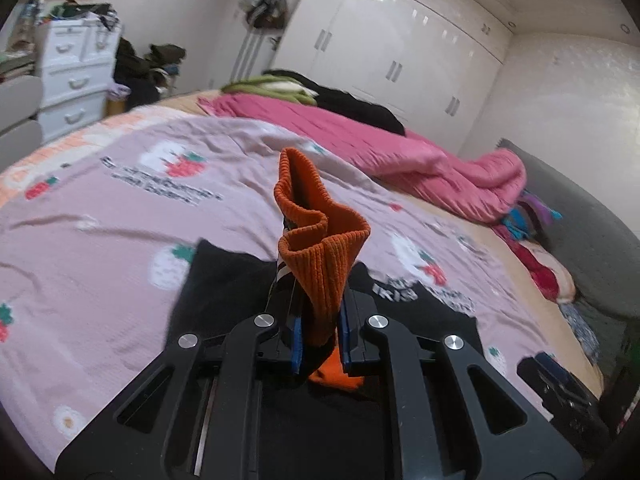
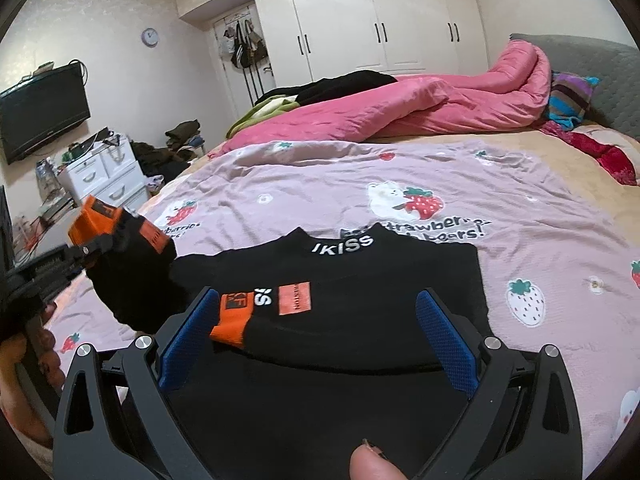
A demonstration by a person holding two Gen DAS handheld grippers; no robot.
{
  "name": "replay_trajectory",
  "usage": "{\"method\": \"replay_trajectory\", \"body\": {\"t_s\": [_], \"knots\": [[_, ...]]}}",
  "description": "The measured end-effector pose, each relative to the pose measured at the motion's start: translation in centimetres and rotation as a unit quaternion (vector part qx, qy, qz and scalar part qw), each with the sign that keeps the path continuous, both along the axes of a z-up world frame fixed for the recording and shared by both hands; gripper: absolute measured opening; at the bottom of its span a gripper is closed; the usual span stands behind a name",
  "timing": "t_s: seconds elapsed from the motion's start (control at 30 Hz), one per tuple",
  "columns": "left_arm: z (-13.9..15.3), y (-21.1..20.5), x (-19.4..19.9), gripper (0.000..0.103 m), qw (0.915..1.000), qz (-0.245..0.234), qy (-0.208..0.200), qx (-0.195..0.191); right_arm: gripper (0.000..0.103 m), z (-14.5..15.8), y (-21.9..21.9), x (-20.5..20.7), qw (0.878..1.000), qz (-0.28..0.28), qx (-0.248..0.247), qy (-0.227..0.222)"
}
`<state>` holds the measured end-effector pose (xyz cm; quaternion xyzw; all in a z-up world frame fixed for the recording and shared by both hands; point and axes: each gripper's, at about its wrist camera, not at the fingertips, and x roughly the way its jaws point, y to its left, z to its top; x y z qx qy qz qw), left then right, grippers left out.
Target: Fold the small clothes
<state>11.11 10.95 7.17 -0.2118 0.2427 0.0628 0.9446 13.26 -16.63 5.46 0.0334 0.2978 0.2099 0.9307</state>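
Note:
A small black sweater [image 2: 360,280] with orange cuffs and white lettering lies flat on the pink strawberry bedsheet [image 2: 520,208]. My left gripper [image 1: 320,336] is shut on the orange ribbed cuff [image 1: 320,248] of one sleeve and holds it raised off the bed; it shows at the left of the right wrist view [image 2: 92,240]. My right gripper [image 2: 316,340] is open, low over the sweater's body, with the other orange cuff [image 2: 234,316] folded across the chest beside its left finger. Nothing is between its blue pads [image 2: 448,344].
A rumpled pink quilt [image 2: 420,108] and dark clothes [image 2: 340,82] lie along the far side of the bed. A grey headboard [image 2: 600,80] stands at right. White drawers [image 2: 108,172], a wall TV [image 2: 40,112] and white wardrobes [image 2: 380,20] surround the bed.

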Motion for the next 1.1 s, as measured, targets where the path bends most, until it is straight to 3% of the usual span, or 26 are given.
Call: {"method": "replay_trajectory", "body": {"t_s": [0.33,0.77,0.93,1.0,1.1], "knots": [[-2.8,-3.8,2.9,0.003,0.9963,-0.075,0.039,-0.01,0.098,-0.3,-2.8,1.0,0.999,-0.041,0.002,0.009],[-7.0,-9.0,5.5,0.005,0.9819,-0.154,0.11,0.006,0.098,-2.6,-6.4,3.3,0.994,-0.093,0.018,0.062],[-7.7,-9.8,5.7,0.017,0.9751,-0.183,0.126,-0.001,0.098,-3.8,-6.3,3.9,0.992,-0.088,0.027,0.088],[-7.4,-9.7,5.6,0.032,0.9752,-0.185,0.121,-0.006,0.098,-4.3,-6.1,4.2,0.991,-0.085,0.028,0.096],[-6.9,-9.1,5.4,0.044,0.9786,-0.172,0.113,0.005,0.098,-5.0,-5.3,4.4,0.991,-0.076,0.022,0.107]]}}
